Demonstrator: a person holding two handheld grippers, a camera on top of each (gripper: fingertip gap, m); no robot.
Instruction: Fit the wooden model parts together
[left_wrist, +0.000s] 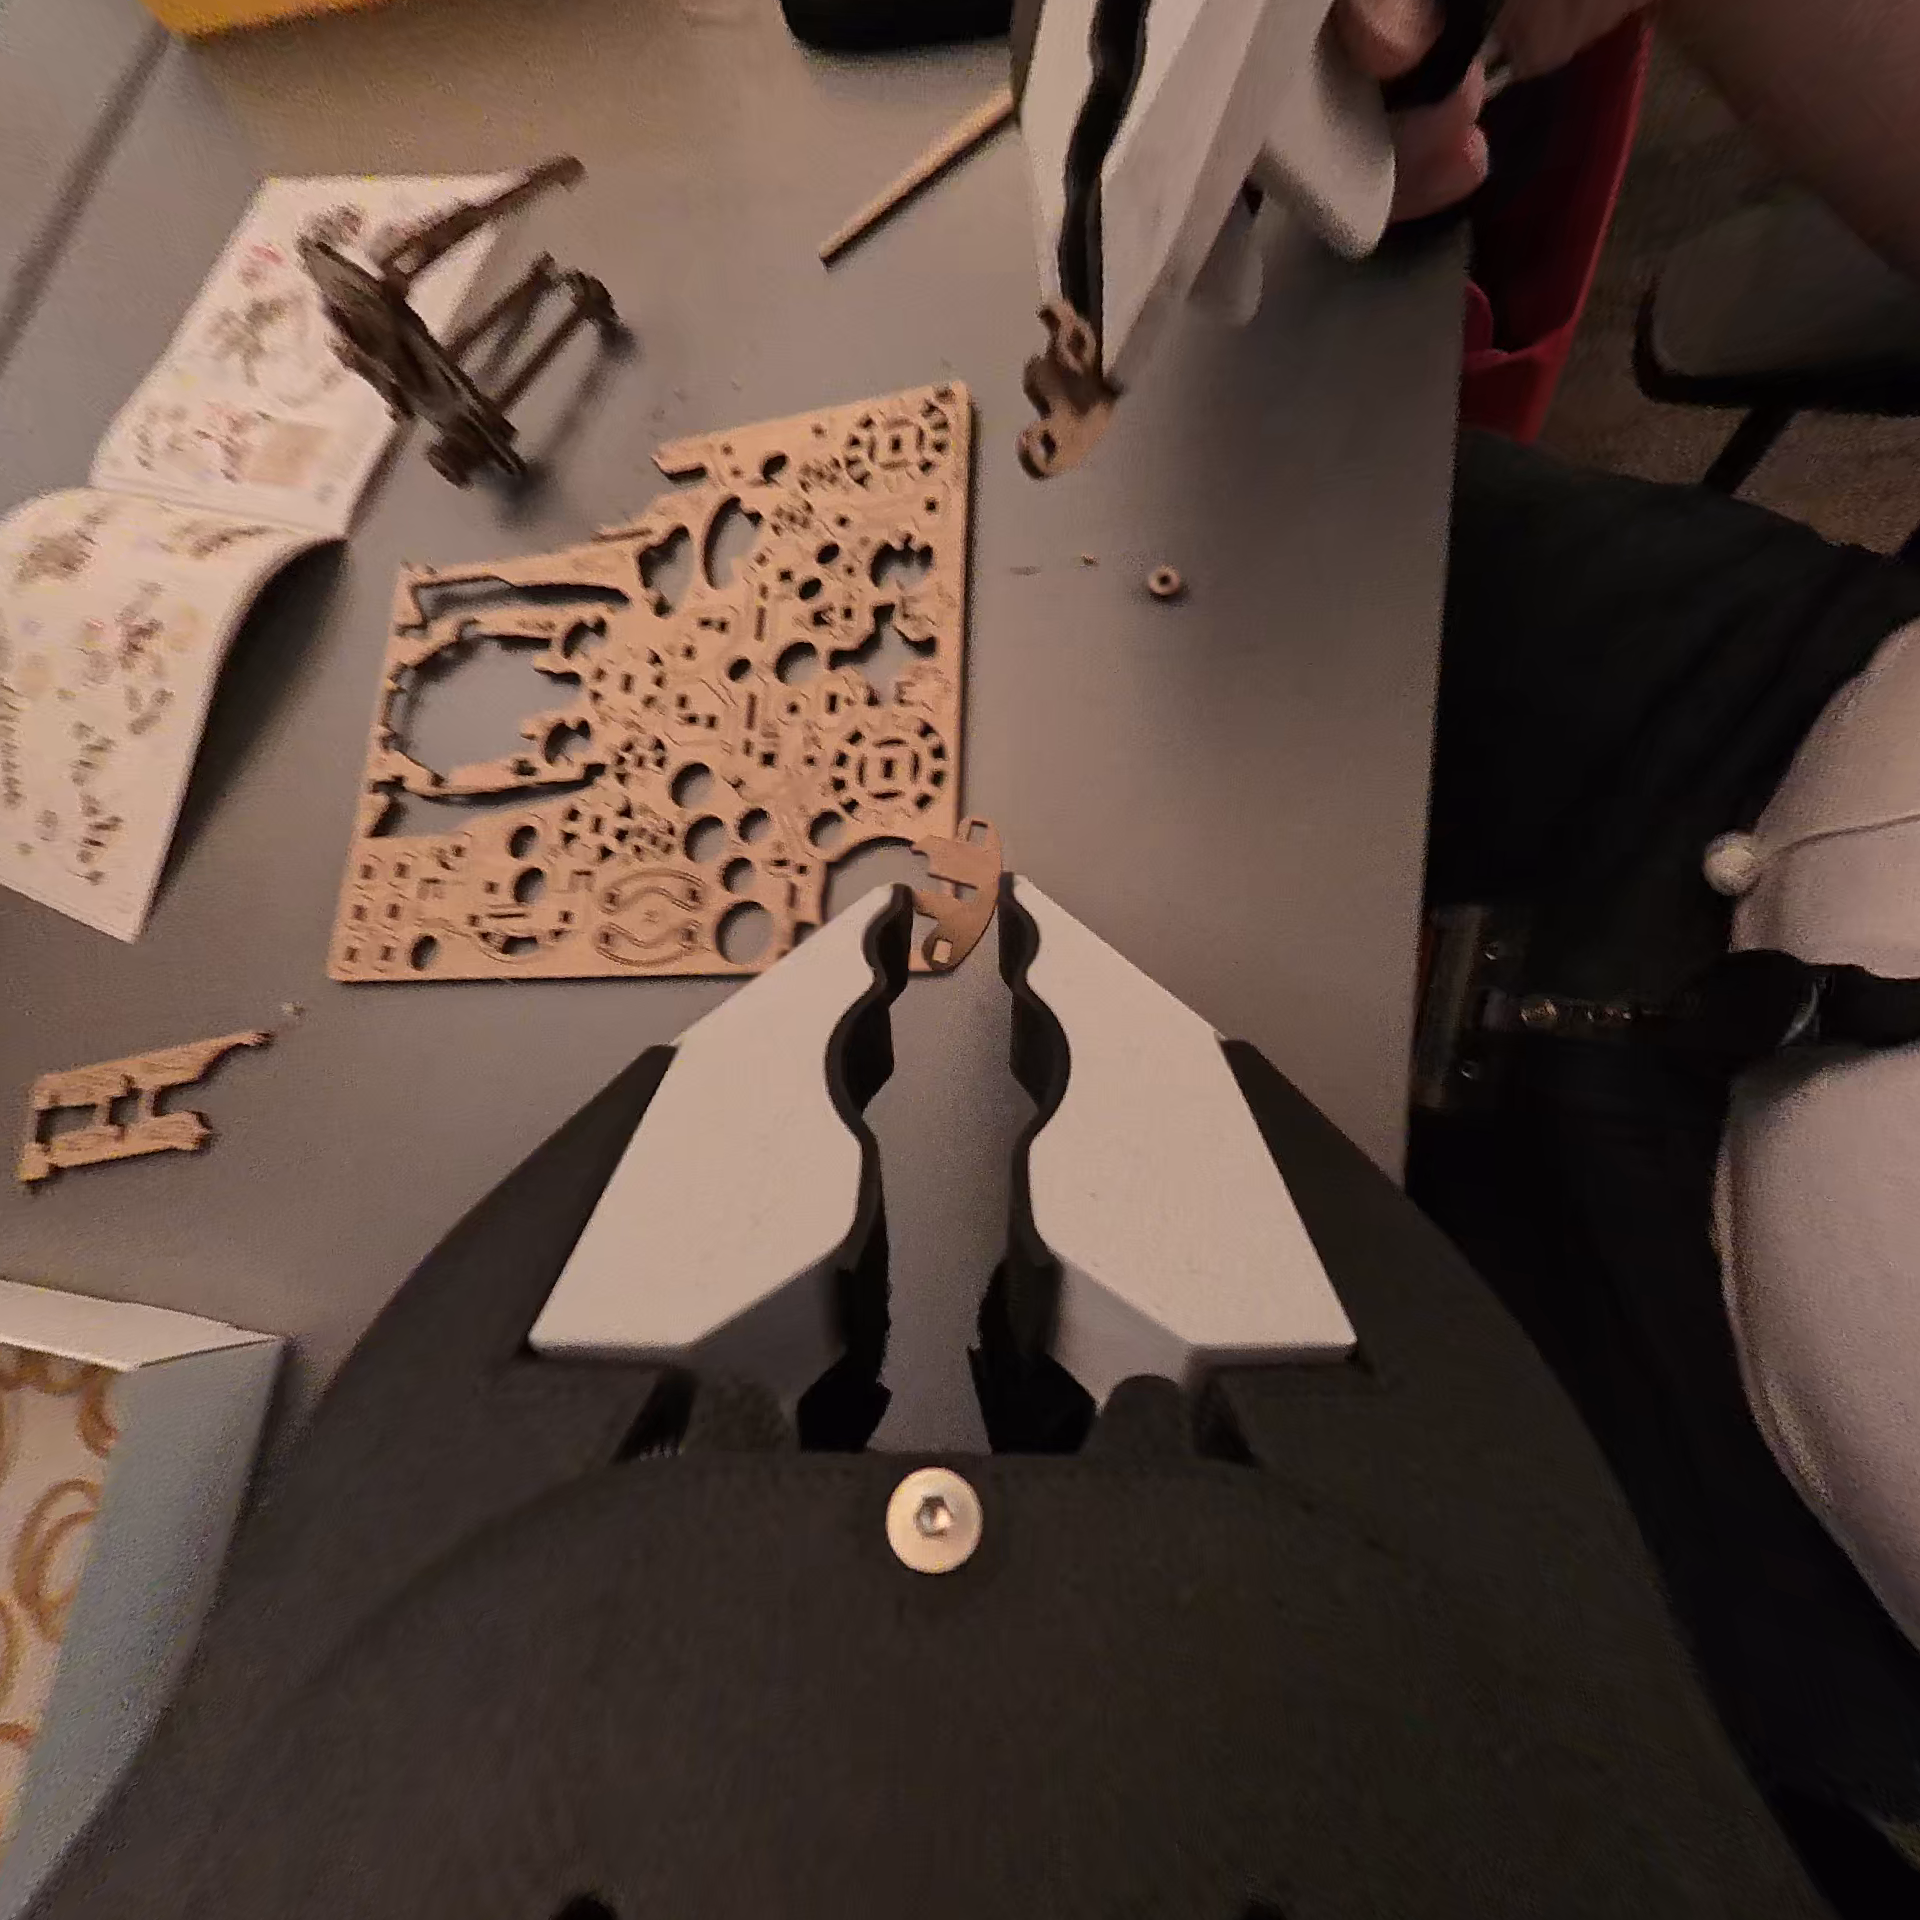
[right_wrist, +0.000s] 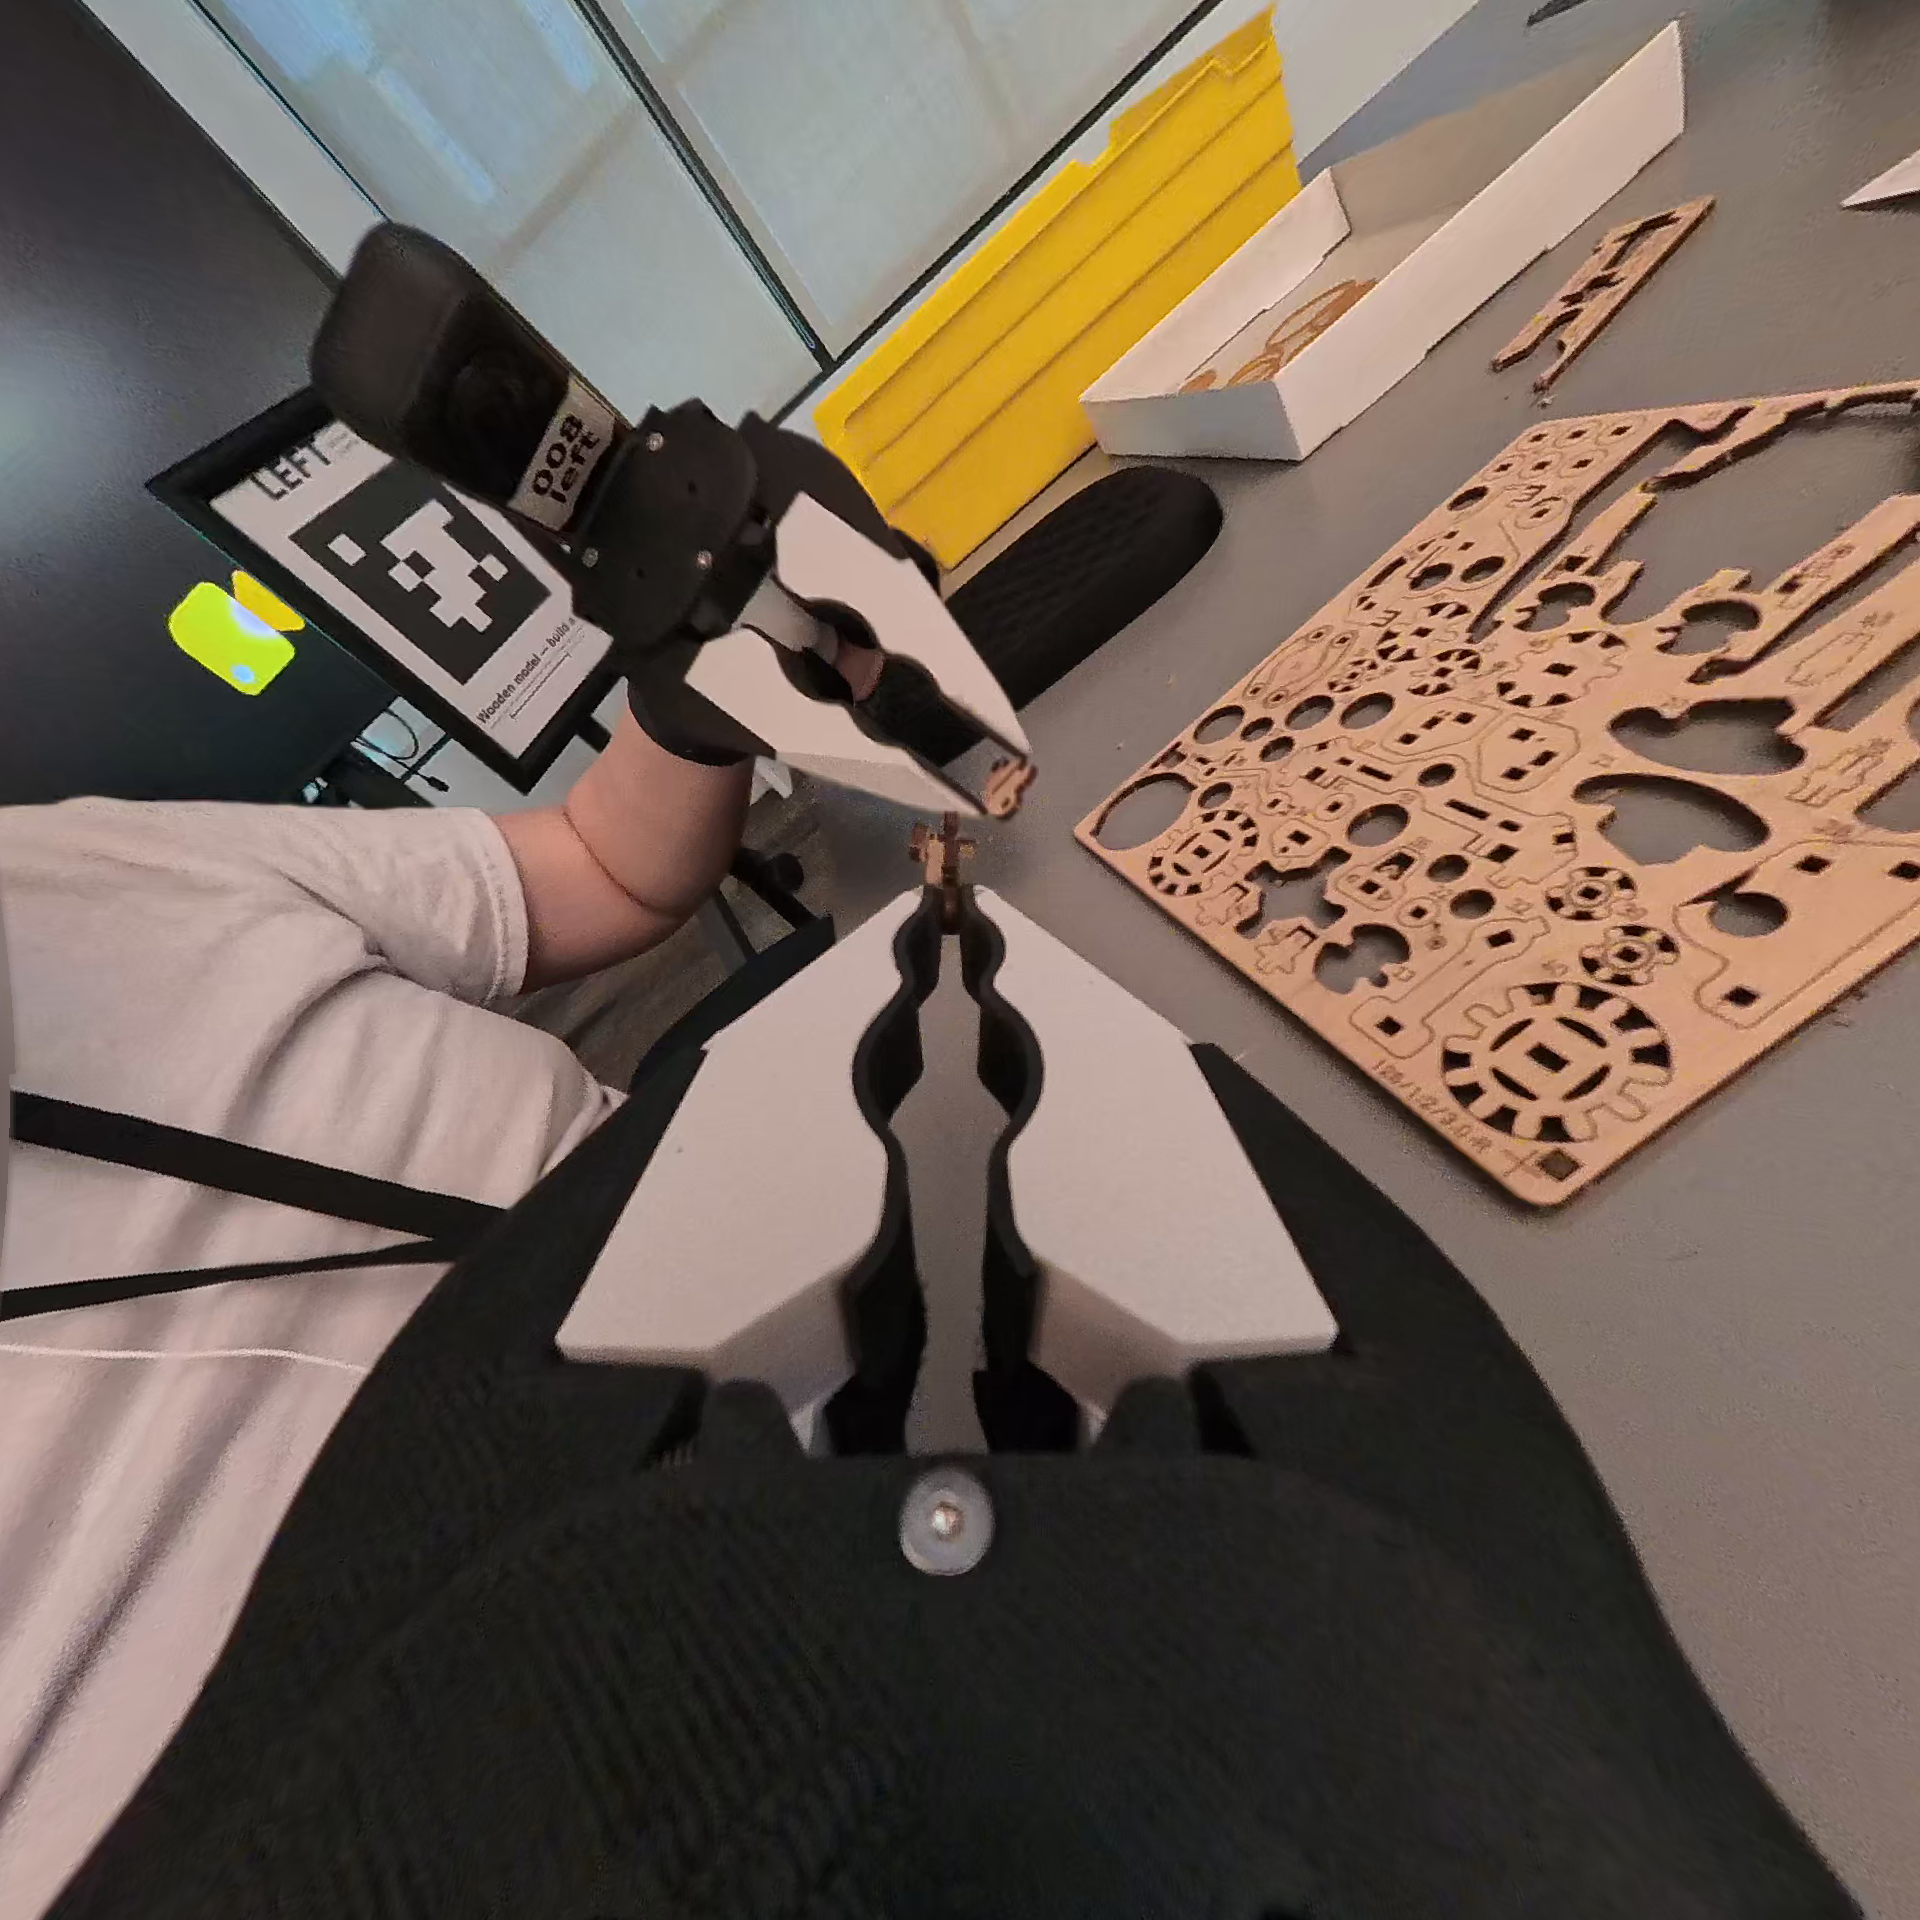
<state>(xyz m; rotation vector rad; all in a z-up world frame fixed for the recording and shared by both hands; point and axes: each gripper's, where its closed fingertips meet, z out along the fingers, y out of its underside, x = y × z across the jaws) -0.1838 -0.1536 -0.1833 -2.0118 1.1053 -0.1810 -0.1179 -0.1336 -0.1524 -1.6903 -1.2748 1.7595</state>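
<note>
Fingertips of the left gripper (left_wrist: 951, 899) pinch a small flat wooden part (left_wrist: 958, 896) above the near right corner of the punched sheet (left_wrist: 665, 717), and the right gripper (right_wrist: 945, 902) is pressed together on another wooden piece (right_wrist: 940, 854), held off the grey table (left_wrist: 1195, 727). Both pieces look thin, light and probably brittle, so I would hold them by the flat faces near the solid middle, away from the narrow tabs.

The left gripper (left_wrist: 951, 909) tilts down over the table, its fingertips pinched on a small flat piece. The right gripper (right_wrist: 943, 902) hangs above the table edge, clamped nearly shut on another piece, seemingly edge-on. Their tips are near, not touching.
</note>
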